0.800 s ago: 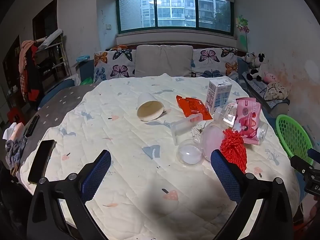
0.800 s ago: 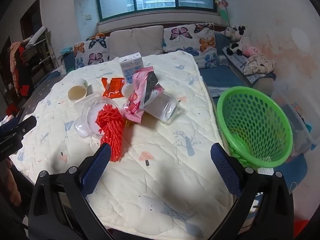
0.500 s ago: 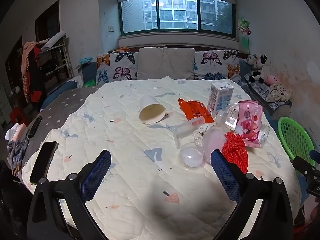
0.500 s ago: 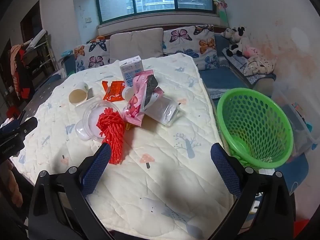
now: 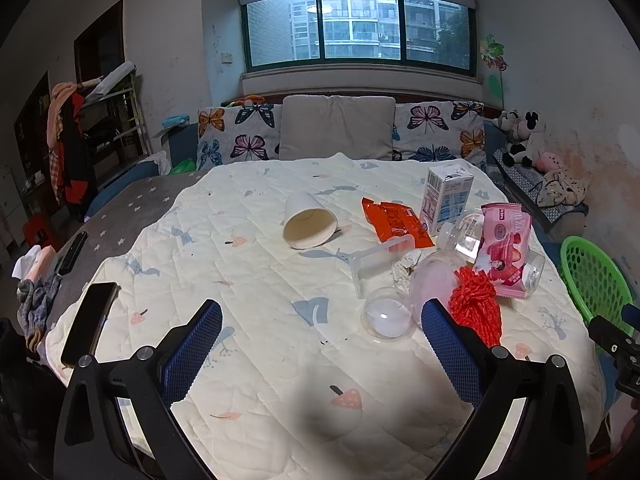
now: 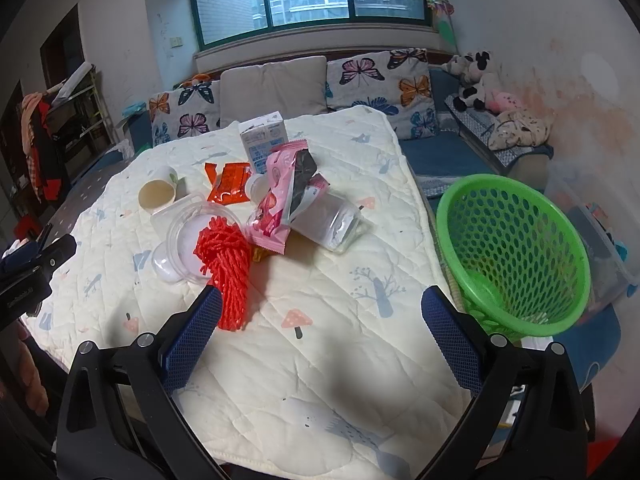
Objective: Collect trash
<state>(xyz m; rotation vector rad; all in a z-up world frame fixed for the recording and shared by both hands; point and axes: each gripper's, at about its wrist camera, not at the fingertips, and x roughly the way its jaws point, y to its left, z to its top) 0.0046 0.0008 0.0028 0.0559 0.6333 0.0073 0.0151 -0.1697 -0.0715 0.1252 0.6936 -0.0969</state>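
Note:
Trash lies on the quilted table: a tipped paper cup (image 5: pixel 308 222), an orange wrapper (image 5: pixel 394 222), a white carton (image 5: pixel 446 196), a pink packet (image 5: pixel 504 248), clear plastic containers (image 5: pixel 386 316) and a red mesh net (image 5: pixel 476 312). The same heap shows in the right wrist view, with the red net (image 6: pixel 226 264) and pink packet (image 6: pixel 280 200). A green basket (image 6: pixel 516 256) stands off the table's right edge. My left gripper (image 5: pixel 320 344) is open and empty, near the table's front. My right gripper (image 6: pixel 320 336) is open and empty, between the net and the basket.
A black phone (image 5: pixel 88 322) lies at the table's left edge, a remote (image 5: pixel 72 252) and cloths beyond it. A sofa with butterfly cushions (image 5: pixel 336 132) stands behind. Soft toys (image 6: pixel 480 84) sit on a bench at the right.
Both grippers have drawn back and risen slightly, so the table objects look a little farther off. Nothing on the table has moved. Both grippers remain open.

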